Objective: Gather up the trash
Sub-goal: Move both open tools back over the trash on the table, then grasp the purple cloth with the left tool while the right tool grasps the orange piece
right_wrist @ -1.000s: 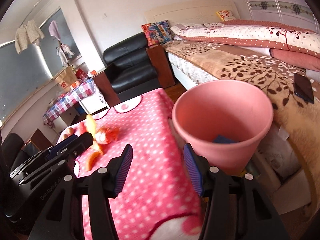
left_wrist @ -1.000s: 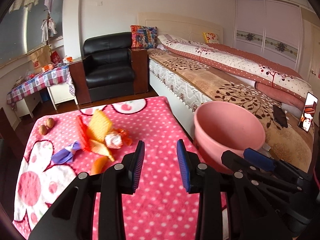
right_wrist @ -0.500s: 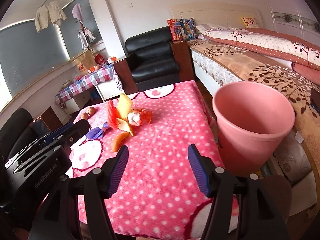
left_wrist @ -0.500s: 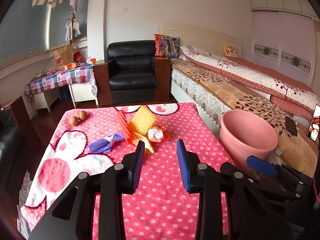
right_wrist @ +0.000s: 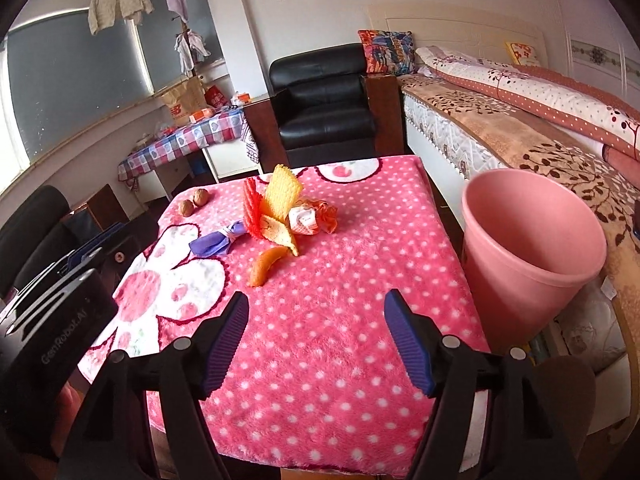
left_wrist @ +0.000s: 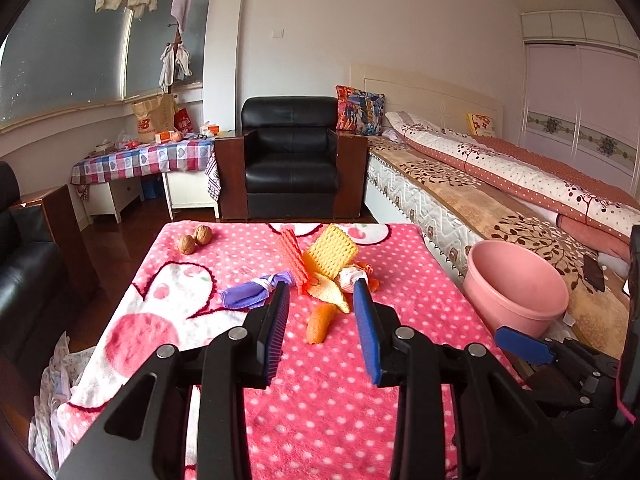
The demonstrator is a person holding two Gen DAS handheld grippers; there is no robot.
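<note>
Both grippers pull back from the bin

The right gripper spreads wider, empty; the pink bin now sits at three o'clock.

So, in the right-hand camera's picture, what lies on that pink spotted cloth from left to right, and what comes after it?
Two walnuts → purple wrapper → red foam net → orange peel → crumpled white wrapper → then, off the cloth's right edge, the pink bin.

We see left gripper open above pink tablecloth, orange peel between jaws, pink bucket beside table.
</note>
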